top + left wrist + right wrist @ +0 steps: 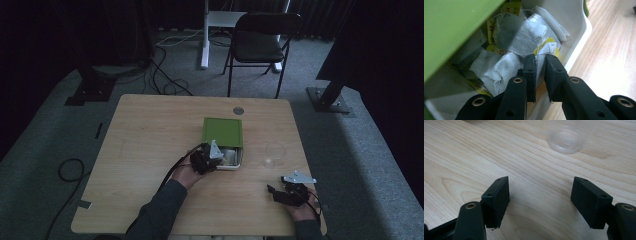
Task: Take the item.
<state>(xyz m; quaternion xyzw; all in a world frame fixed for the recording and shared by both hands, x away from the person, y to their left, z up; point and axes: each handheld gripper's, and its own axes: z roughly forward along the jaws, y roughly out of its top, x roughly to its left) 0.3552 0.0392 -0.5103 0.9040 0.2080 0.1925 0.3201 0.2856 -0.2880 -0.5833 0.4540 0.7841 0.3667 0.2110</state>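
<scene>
While the left gripper (540, 58) pinches down among the paper tea bags (524, 40) in the white plastic box (576, 53) with its green lid (222, 131), the grip looks thin.
Its jaws stand narrow around a thin bit of paper or string that could tear or slip; several bags might lift together. The right gripper (540, 195) rests wide and empty near the clear plastic cup (566, 138) on the wooden table (461, 157).

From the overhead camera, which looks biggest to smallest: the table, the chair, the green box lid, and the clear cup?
1. Table
2. Chair, though it stands farther from the camera, so it looks smaller than it is
3. Green box lid
4. Clear cup
</scene>
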